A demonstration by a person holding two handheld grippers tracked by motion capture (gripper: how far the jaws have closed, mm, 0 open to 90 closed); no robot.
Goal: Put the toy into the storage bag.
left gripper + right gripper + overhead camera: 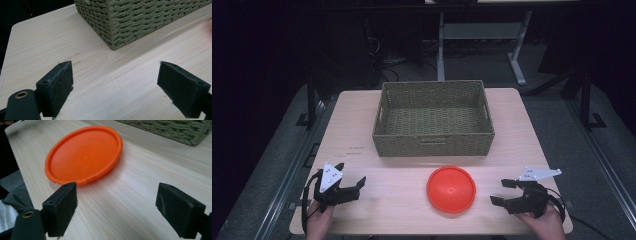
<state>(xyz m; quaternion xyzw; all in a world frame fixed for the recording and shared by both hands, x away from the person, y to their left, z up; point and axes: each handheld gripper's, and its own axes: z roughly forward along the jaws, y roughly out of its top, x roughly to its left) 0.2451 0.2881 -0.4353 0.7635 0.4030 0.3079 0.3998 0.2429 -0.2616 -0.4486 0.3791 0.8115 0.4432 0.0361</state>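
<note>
Right gripper (507, 192): jaws spread wide with nothing between them, low over the table (377, 210), pointing toward the orange plate (451, 189).
Left gripper (354, 184): jaws likewise apart and empty, aimed at the near corner of the woven basket (434, 142).
Plate: lies flat ahead of the right gripper, just past its left jaw in the right gripper view; between the two grippers, with the basket beyond it.
Risk, thin rim: my guess is the plate sits too flush for a jaw to slip under, so a closing pinch may skate it across the smooth wood.
Risk, shove: pushed forward, it may butt against the basket wall.
Hard to make out: whether the plate is upside down; basket floor looks bare, but its near inside wall is hidden.
Cut off: the person's hands at the bottom edge of the high view.
</note>
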